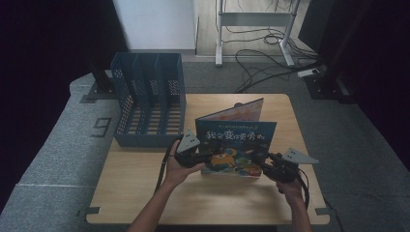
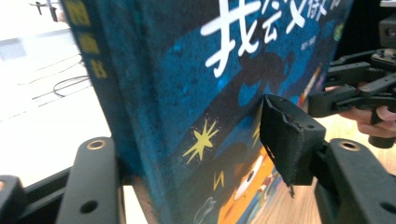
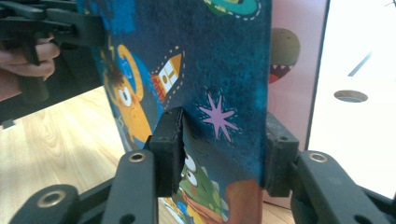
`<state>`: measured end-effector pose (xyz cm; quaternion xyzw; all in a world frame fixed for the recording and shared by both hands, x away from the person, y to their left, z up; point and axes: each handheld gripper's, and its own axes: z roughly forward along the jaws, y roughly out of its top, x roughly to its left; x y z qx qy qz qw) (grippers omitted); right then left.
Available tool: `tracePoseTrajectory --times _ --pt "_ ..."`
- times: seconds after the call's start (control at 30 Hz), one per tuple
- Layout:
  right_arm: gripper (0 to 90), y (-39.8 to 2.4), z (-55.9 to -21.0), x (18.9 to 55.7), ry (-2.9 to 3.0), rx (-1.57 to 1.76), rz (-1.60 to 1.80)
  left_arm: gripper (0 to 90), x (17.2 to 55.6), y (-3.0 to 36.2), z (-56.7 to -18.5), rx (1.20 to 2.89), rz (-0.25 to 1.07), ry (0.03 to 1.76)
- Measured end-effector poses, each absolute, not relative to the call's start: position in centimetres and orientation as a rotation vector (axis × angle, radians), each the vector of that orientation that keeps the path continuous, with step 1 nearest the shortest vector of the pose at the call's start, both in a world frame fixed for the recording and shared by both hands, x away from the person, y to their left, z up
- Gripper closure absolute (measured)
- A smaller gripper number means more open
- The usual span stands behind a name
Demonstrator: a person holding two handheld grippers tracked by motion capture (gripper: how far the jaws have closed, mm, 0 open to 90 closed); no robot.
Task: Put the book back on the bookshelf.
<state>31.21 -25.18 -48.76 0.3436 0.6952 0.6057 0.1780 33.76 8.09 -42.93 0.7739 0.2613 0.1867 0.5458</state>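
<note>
Blue book (image 1: 237, 145) upright between both grippers.

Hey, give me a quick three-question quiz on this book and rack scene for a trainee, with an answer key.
1. True or false: the blue picture book lies flat on the table.
2. Where does the blue file rack stand in the high view? A) on the far left part of the table B) on the far right part of the table C) on the floor
3. What stands between the jaws of both the left gripper and the right gripper?
Key: 1 false, it stands upright. 2 A. 3 the blue picture book.
</note>
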Motion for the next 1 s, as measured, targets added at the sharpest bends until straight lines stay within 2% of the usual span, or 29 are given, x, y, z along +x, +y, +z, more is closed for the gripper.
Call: tracePoseTrajectory --times 0.43,0.63,1.0 --pt "45.6 -25.3 -49.3 31.6 1.918 1.063 1.675 48.4 33.1 7.6 -43.3 1.828 0.418 0.580" --pt "44.1 -25.4 -49.3 31.7 1.900 1.096 1.666 53.2 32.7 7.4 -43.3 1.822 0.403 0.563" --pt "42.9 -25.4 -49.4 31.7 1.897 1.102 1.659 56.7 32.6 7.5 -43.2 1.828 0.390 0.553"
